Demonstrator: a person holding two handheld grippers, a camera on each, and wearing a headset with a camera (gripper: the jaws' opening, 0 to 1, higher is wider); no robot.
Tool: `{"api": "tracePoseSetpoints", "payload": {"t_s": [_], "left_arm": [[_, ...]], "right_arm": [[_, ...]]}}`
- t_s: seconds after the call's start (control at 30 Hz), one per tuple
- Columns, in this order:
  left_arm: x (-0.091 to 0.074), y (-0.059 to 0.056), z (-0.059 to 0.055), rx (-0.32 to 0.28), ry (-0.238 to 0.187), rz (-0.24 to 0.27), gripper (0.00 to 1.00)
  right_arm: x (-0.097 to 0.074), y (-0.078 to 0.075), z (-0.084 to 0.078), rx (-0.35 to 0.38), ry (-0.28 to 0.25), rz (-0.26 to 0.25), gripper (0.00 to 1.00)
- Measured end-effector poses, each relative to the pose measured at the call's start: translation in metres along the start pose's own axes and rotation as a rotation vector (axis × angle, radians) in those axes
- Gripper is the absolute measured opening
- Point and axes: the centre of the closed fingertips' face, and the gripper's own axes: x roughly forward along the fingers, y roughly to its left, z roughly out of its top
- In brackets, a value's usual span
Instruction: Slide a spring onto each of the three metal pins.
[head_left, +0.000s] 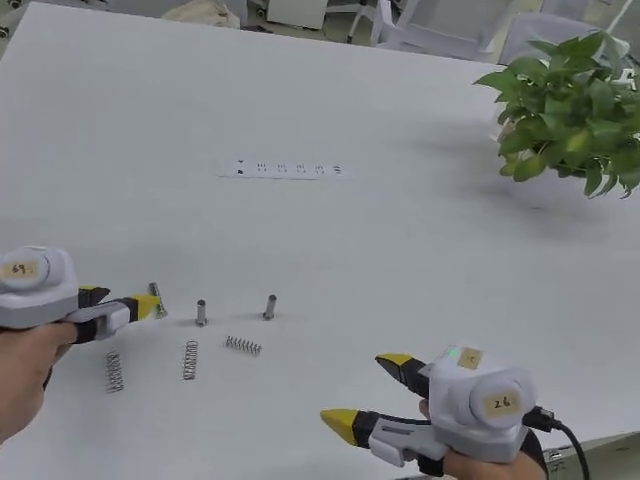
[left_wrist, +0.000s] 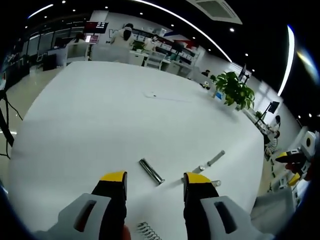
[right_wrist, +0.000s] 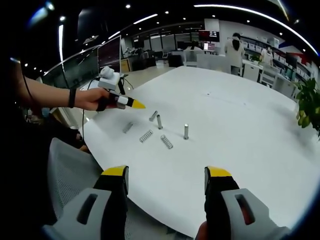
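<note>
Risk: left claw (left_wrist: 155, 177), spread & empty, flanks nearest pin (left_wrist: 151, 171), which looks tipped over on tabletop (head_left: 400, 250) w/ springs (head_left: 190, 359) near, so a sloppy nip could roll it away; right claw (head_left: 365, 392), spread too, hangs well apart.

Three metal pins (head_left: 157, 299) (head_left: 201, 312) (head_left: 270, 306), three springs (head_left: 114, 371) (head_left: 190, 359) (head_left: 243, 346), two tongs (head_left: 148, 305) (head_left: 365, 390), one power strip (head_left: 283, 169), one potted plant (head_left: 570, 105).

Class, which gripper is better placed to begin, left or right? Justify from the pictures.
Left. The left gripper sits open beside the leftmost pin, with the springs close by; the right gripper hangs open, farther off.
</note>
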Motion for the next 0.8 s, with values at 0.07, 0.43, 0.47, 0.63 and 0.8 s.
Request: {"api": "tracePoseSetpoints", "payload": {"t_s": [0.07, 0.43, 0.47, 0.63, 0.8], "left_arm": [[0.005, -0.001, 0.0, -0.011, 0.004, 0.0, 0.38], [0.031, 0.007, -0.004, -0.018, 0.027, 0.033, 0.33], [0.033, 0.007, -0.004, -0.022, 0.027, 0.033, 0.32], [0.04, 0.009, -0.006, 0.02, 0.042, 0.04, 0.29], [0.047, 0.013, -0.01, 0.025, 0.058, 0.046, 0.28]], "right_arm": [[0.0, 0.0, -0.001, 0.001, 0.003, -0.001, 0.6], [-0.002, -0.006, -0.002, 0.013, 0.013, -0.017, 0.59], [-0.002, -0.006, -0.003, 0.013, 0.014, -0.018, 0.59], [-0.002, -0.008, -0.002, 0.017, 0.016, -0.026, 0.59], [-0.001, -0.009, -0.003, 0.021, 0.023, -0.028, 0.59]]}}
